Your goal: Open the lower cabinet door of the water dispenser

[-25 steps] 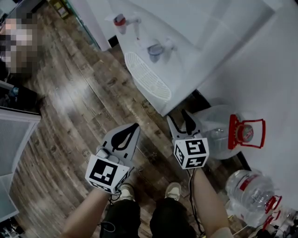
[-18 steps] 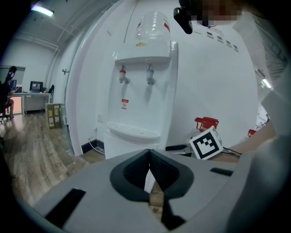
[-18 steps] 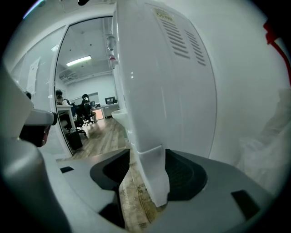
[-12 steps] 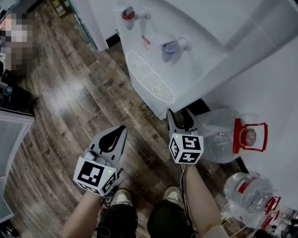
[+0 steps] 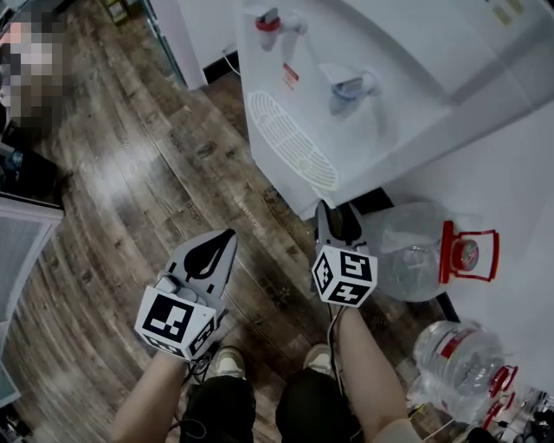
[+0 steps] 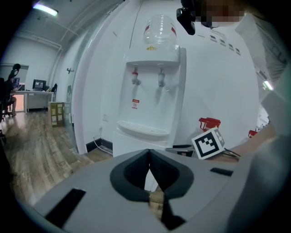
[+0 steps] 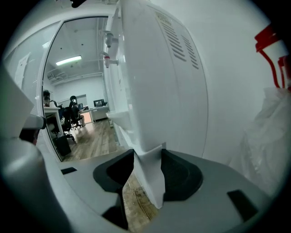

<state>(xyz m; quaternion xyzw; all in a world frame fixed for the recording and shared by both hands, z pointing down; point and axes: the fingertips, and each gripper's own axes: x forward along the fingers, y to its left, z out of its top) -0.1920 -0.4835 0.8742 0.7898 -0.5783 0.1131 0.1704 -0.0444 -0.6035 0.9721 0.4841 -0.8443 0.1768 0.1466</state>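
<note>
Right hand-held gripper [image 7: 146, 169], jaws just closing, pinches smooth white door [image 7: 153, 183].

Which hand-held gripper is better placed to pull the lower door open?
The right hand-held gripper: its jaws have just been closing on the door edge; the left hand-held gripper is shut, back from the dispenser.

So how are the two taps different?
The red tap has a red top, the blue tap a blue one. From the front, the red tap is left, the blue tap right. A sticker sits below the red tap, none below the blue tap. Both overhang the drip tray.
</note>
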